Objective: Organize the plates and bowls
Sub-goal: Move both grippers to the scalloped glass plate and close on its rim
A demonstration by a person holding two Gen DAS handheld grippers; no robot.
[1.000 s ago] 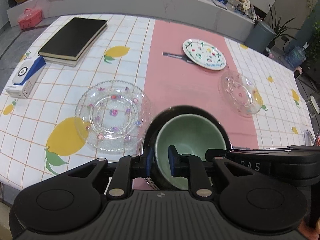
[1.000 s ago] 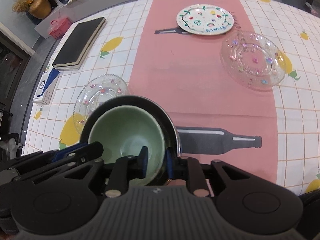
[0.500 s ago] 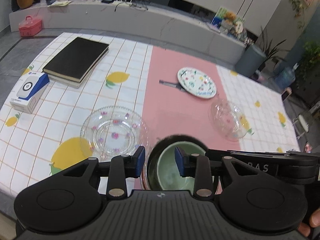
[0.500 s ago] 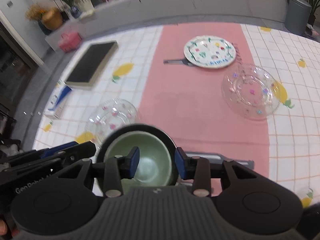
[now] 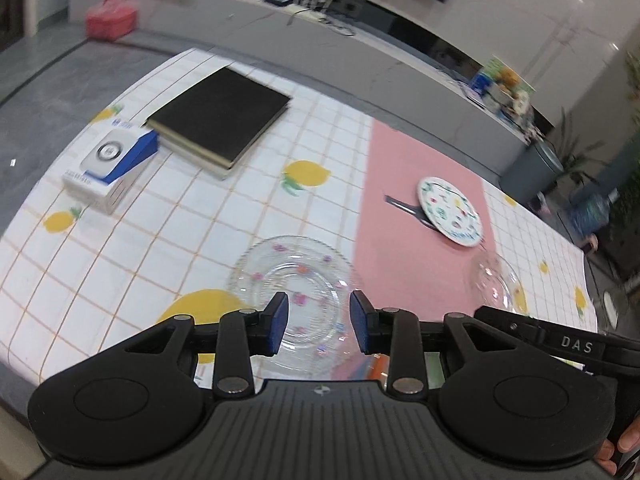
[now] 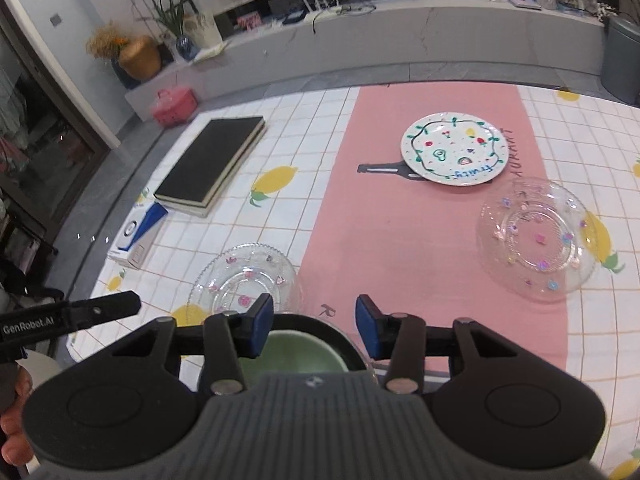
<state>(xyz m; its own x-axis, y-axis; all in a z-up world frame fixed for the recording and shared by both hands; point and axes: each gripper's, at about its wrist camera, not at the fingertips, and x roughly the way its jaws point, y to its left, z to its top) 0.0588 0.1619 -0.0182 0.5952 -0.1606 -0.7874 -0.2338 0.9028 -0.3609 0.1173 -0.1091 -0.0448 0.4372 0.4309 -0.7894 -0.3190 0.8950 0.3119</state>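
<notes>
A green bowl (image 6: 298, 354) sits inside a black bowl (image 6: 344, 342) at the table's near edge, just below my open right gripper (image 6: 315, 326). My left gripper (image 5: 319, 322) is open and empty above a clear glass plate (image 5: 294, 280), which also shows in the right wrist view (image 6: 244, 280). A second clear glass plate (image 6: 536, 238) lies to the right; it shows in the left wrist view (image 5: 496, 280) too. A white painted plate (image 6: 454, 154) lies farther back on the pink strip, also in the left wrist view (image 5: 450, 210).
A black book (image 5: 220, 114) and a blue-and-white box (image 5: 110, 164) lie at the table's (image 5: 192, 208) far left. A grey ledge with a red case (image 5: 110, 22) runs behind the table. A grey bin (image 6: 620, 60) stands at the far right.
Both grippers let go of the stacked bowls, opened wide and drew back and up. The left gripper swung left over the clear plate; the bowls stay at the near edge.
</notes>
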